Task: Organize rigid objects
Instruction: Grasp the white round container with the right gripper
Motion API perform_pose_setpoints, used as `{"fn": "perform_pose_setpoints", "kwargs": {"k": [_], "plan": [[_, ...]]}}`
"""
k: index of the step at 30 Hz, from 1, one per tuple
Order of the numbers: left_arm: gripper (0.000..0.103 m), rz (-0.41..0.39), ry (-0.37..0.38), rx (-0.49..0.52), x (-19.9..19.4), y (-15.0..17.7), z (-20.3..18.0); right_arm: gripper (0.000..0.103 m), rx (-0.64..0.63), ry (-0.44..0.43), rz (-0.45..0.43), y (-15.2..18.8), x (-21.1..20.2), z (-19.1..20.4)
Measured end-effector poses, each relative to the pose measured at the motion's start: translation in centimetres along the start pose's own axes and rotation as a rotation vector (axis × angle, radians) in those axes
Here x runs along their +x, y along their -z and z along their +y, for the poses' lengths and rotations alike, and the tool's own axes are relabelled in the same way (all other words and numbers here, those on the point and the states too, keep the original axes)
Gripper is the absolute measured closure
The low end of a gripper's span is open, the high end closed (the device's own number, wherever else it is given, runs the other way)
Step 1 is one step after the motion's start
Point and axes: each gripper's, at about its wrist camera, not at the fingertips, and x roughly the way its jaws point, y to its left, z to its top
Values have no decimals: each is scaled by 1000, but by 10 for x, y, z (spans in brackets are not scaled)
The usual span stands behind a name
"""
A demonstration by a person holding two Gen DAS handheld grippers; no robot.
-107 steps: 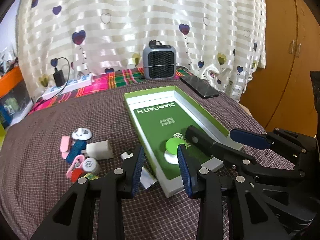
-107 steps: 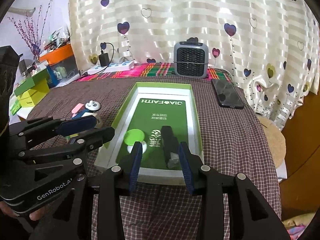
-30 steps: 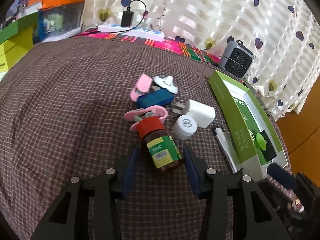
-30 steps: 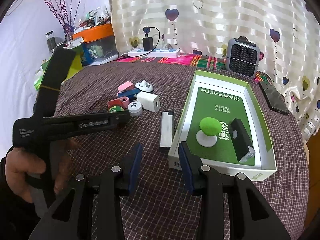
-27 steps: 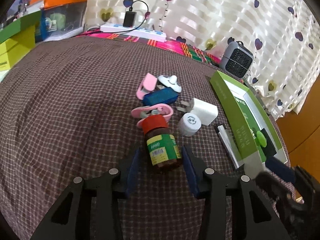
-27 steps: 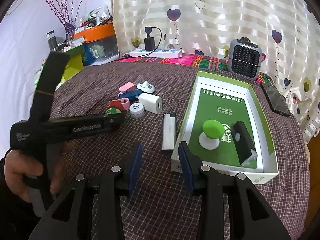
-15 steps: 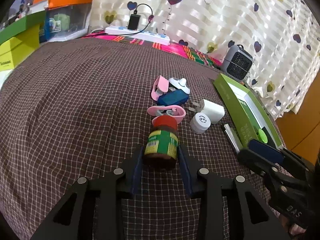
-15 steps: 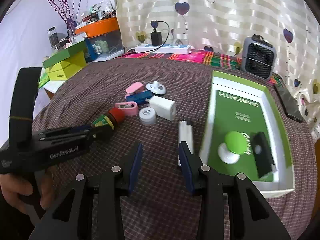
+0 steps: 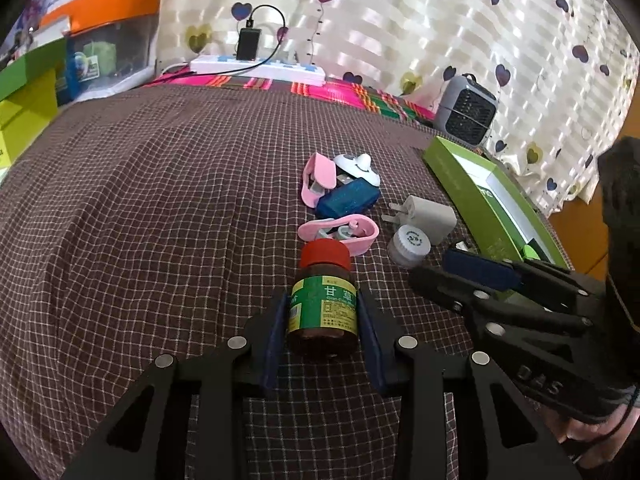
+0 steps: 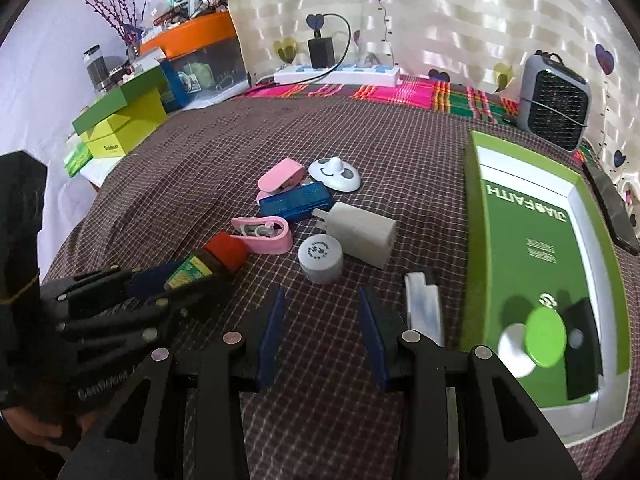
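Observation:
My left gripper is shut on a brown bottle with a red cap and green label, lying on the checked cloth; it also shows in the right wrist view. My right gripper is open and empty, just in front of a white round cap. A green box tray at the right holds a green-topped disc and a black block. Loose nearby are a white charger, a blue case, pink clips and a white lighter.
A grey fan heater and a power strip stand at the back. A black phone lies right of the tray. Green and yellow boxes are stacked at the left edge.
My left gripper has closed on the brown bottle, which now lies straight between the fingers. My right gripper has moved left from the tray toward the loose items.

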Motion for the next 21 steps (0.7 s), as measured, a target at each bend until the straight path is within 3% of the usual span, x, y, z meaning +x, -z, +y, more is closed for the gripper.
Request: {"fn": "perform_pose_setpoints", "kwargs": {"k": [15,17,18,21], "plan": [[71,-1,3,-21,-2,1,8,64,19,30,19,-17,28,3],[72,0,-8,-13,-1,1,6,67,12,37,10,-18,28,5],[72,0,-17,-7,0,1,5,74,10,39,9,-18,28,6],[72,-10,-54,9,-2,1,1,74,6,38,4,-16,25,6]]}}
